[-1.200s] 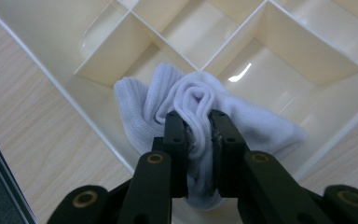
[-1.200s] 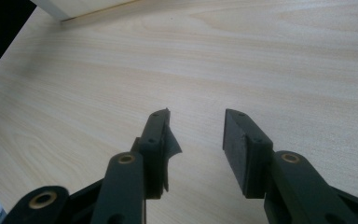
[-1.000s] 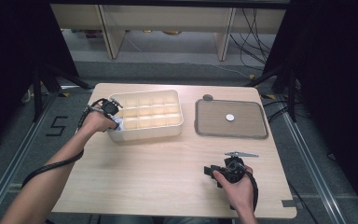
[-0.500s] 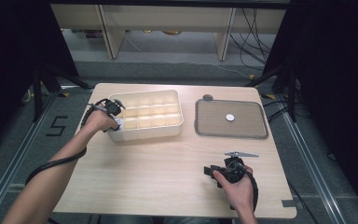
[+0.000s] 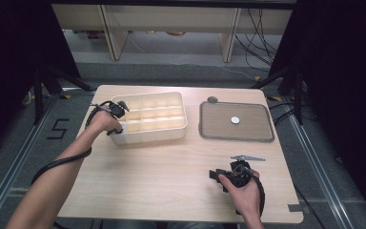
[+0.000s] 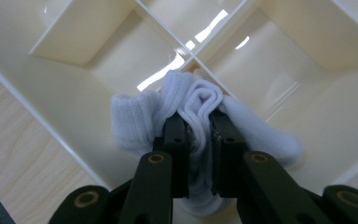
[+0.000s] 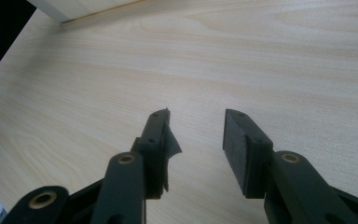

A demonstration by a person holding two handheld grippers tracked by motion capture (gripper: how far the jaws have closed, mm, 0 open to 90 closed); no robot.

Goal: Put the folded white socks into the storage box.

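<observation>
Since a second ago our left tongs (image 6: pixel 198 135), clamped on the white sock (image 6: pixel 200 116), moved over the divided box's (image 5: pixel 181 131) near-left corner compartment; release likely next. Right tongs (image 7: pixel 196 140) apart, idle on table (image 5: pixel 162 171).

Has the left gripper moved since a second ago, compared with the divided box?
Barely. The left gripper stays at the near-left corner of the divided box, its fingers shut on the white sock.

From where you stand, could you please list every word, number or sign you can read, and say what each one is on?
"5": a dark figure on the grey floor left of the table, seen in the high view.
No lettering can be made out on the cream divided box, the white sock, the grey tray or either gripper.
</observation>
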